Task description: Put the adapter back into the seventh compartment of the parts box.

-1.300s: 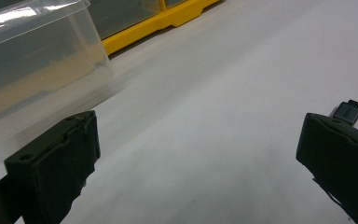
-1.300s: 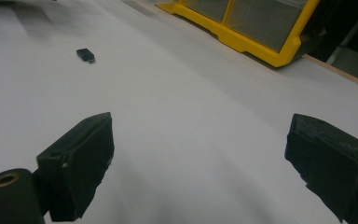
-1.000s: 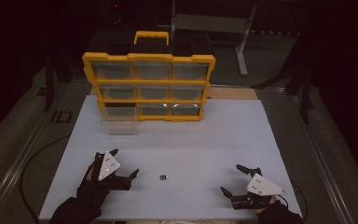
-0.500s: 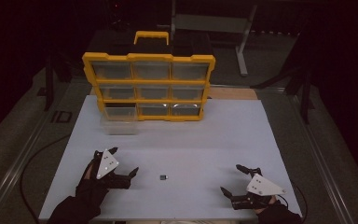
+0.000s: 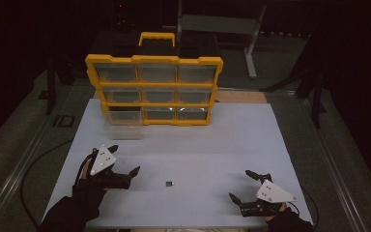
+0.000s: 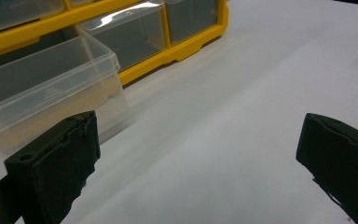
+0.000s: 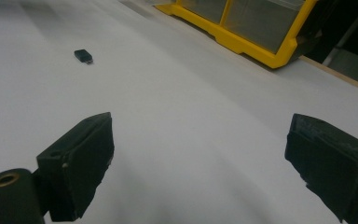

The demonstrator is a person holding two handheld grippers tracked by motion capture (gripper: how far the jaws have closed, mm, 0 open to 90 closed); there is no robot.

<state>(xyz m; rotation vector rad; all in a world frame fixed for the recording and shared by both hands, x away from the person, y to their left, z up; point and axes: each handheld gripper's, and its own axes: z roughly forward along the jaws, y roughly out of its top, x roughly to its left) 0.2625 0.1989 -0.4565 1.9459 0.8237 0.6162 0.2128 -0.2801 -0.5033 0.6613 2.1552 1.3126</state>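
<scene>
My right gripper: nearest to me, low on the table at the right front; jaws spread wide, nothing between them.
My left gripper: at the left front, jaws likewise released and empty, aimed toward the pulled-out drawer.
Small black part: lies alone on the white table between my two grippers, nearer the left one, touching neither. From the right gripper view it sits well off ahead.
Clear drawer: drawn out of the bottom-left slot of the cabinet, standing on the table just in front of it; it looks empty, though I cannot be sure.
Yellow cabinet: upright at the far edge, its other drawers shut.
Done so far: I judge only the drawer's opening is done.
Left to do: pick up the part, drop it in the drawer, push the drawer home.
Change from a second ago: my left gripper has shifted slightly; the right gripper, part and drawer lie as before.
</scene>
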